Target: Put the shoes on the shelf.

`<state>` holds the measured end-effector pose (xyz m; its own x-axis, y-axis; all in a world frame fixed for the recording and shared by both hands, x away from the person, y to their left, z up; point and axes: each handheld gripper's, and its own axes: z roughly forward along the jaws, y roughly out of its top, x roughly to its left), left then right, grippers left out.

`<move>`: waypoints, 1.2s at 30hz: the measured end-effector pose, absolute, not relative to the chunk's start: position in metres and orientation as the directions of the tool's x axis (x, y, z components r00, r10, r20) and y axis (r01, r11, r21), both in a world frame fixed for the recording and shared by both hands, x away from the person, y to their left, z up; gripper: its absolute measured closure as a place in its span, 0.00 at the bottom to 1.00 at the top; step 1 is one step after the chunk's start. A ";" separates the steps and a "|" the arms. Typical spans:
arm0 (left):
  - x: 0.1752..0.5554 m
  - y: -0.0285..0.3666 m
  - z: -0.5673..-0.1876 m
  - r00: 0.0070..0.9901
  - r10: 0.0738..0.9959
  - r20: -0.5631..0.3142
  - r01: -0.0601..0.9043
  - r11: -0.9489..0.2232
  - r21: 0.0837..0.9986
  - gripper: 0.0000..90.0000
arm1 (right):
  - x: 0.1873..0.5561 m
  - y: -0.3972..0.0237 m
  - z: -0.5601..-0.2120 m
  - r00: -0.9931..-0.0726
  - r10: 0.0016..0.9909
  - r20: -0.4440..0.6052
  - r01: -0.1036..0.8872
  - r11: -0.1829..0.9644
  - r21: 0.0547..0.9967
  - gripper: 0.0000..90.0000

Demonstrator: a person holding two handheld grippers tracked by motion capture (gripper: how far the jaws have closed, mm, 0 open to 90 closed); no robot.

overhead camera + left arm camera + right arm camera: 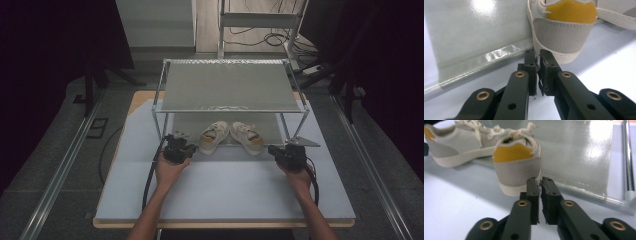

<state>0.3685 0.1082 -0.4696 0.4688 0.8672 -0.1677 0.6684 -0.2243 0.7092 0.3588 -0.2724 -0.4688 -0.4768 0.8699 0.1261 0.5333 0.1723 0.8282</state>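
Two white and grey sneakers with yellow heel tabs lie at the front of the rack's lower shelf: the left sneaker [215, 136] and the right sneaker [246, 137]. My left gripper [188, 148] rests on the table just left of the left sneaker, its jaws shut on nothing. In the left gripper view its tips [537, 53] sit close to that shoe's heel [564, 32]. My right gripper [274, 150] stands to the right of the right sneaker, also shut and empty. Its tips [538, 180] nearly touch that sneaker's heel [516, 167], and the other sneaker [454, 142] lies beyond.
A metal two-tier rack stands mid-table with a grey top shelf [227, 85] over the shoes. Its shiny lower mat [474, 32] [579, 152] reaches the table [225, 190], and a rack post [627, 157] is at my right. Cables lie on the floor behind.
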 end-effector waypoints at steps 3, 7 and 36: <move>0.370 0.107 -0.471 0.471 0.866 -0.165 0.668 -0.229 0.708 0.94 | 0.360 -0.270 -0.474 -0.485 0.867 0.118 0.539 0.189 0.821 0.98; 0.373 0.106 -0.471 0.473 0.864 -0.171 0.669 -0.225 0.709 0.94 | 0.361 -0.267 -0.477 -0.489 0.865 0.114 0.540 0.198 0.818 0.99; 0.373 0.066 -0.469 0.549 0.816 -0.182 0.651 -0.281 0.705 0.94 | 0.364 -0.212 -0.480 -0.637 0.762 0.121 0.494 0.282 0.822 0.99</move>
